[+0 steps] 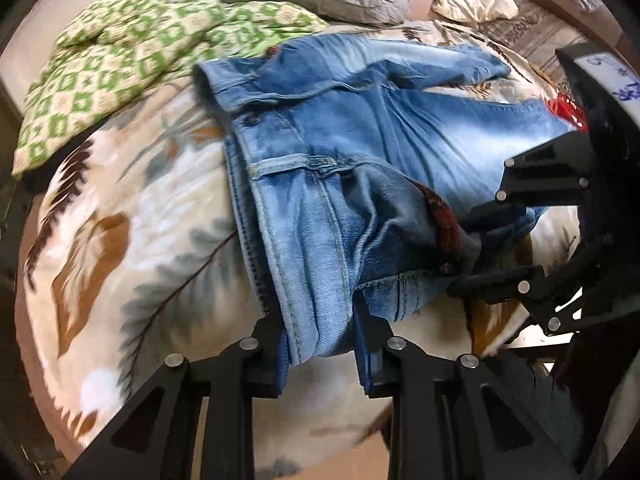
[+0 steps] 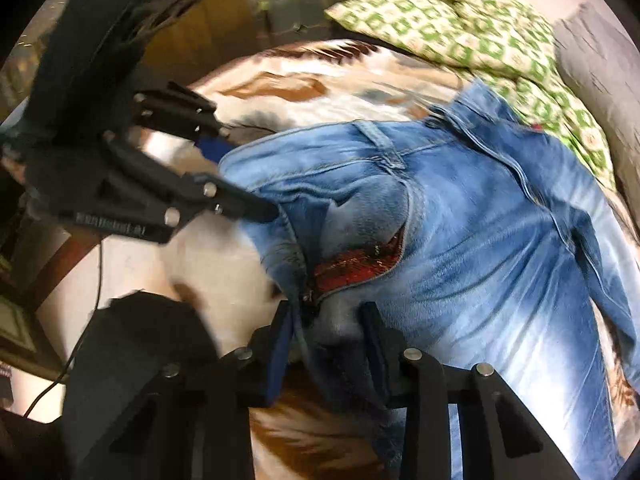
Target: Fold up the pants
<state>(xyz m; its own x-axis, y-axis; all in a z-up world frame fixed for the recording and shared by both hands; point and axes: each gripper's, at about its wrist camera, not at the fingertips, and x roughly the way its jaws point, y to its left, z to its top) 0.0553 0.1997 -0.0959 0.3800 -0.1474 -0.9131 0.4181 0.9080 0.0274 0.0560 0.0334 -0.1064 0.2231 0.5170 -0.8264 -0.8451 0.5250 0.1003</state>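
Left gripper (image 1: 320, 344), left wrist view: clamped on the waistband edge of the faded light-blue denim jeans (image 1: 360, 152), which lie crumpled on the leaf-patterned cream bedspread (image 1: 120, 216).
Neighbour, left wrist view: right gripper (image 1: 464, 248) bites the waistband close by.
Right gripper (image 2: 324, 344), right wrist view: closed on denim at the open zip fly, red lining showing.
Background, right wrist view: green-checked cream quilt (image 2: 460, 28) touches the jeans.
Risk: both holds look shallow; a quick lift could pull fabric free, or drag the quilt along.
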